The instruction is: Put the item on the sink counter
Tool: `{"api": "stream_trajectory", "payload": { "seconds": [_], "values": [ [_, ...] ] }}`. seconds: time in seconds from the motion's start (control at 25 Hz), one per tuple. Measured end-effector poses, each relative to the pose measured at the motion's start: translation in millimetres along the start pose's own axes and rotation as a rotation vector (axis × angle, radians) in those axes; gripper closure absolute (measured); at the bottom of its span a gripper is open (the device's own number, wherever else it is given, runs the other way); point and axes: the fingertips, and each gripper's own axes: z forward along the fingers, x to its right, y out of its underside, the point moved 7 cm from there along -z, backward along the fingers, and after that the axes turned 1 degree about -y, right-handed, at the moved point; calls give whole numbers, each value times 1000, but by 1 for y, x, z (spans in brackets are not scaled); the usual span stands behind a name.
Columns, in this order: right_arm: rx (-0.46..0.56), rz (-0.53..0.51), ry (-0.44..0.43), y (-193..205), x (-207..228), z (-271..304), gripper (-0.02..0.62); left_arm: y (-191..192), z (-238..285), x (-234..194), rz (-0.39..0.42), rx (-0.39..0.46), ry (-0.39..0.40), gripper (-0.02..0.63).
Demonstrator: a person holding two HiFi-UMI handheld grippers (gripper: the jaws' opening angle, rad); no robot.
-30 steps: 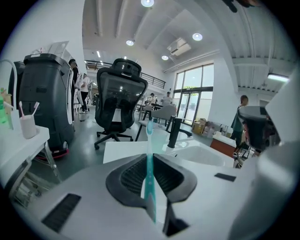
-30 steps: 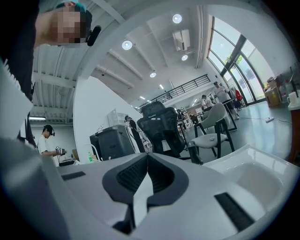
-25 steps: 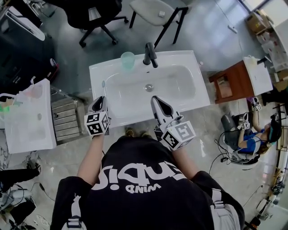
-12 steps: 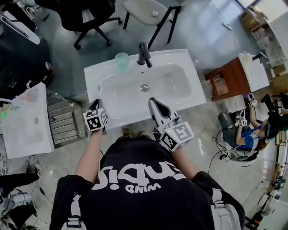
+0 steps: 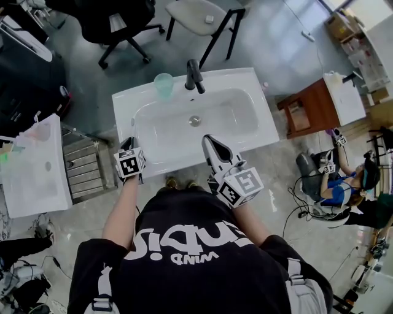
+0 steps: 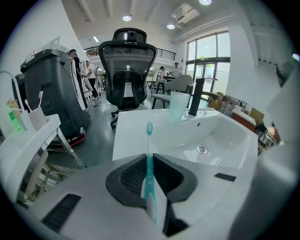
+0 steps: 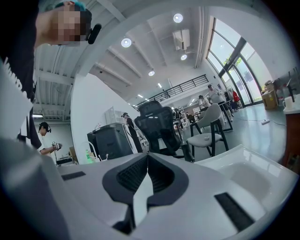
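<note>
My left gripper [image 5: 128, 143] is shut on a teal toothbrush [image 6: 149, 161], whose brush head sticks out past the jaws toward the white sink counter [image 6: 136, 129]. That gripper hovers at the counter's front left corner [image 5: 126, 132]. My right gripper [image 5: 208, 140] is shut with nothing in it, over the front rim of the basin [image 5: 194, 122], and in its own view the right gripper [image 7: 148, 157] tilts upward. A pale green cup [image 5: 163, 84] and a black faucet [image 5: 193, 76] stand at the counter's back edge; the cup [image 6: 178, 104] and the faucet [image 6: 196, 96] also show ahead of the left gripper.
A white shelf unit [image 5: 34, 168] with a metal rack [image 5: 86, 165] stands left of the sink. Behind it are a black office chair [image 5: 116, 21] and a white chair [image 5: 206, 15]. To the right are a wooden side table [image 5: 307, 110] and a seated person [image 5: 344, 184].
The head view has shifted a little, so the sink sits slightly further left in frame. Both grippers hold about the same places at the sink's front edge, still shut.
</note>
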Motion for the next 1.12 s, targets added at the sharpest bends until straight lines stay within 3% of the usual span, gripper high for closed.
{"api": "stream_trajectory", "payload": {
  "seconds": [1.12],
  "values": [
    [11,8,12,3,5,-4,577,3,16,-4,3,-74,-40,548]
  ]
}}
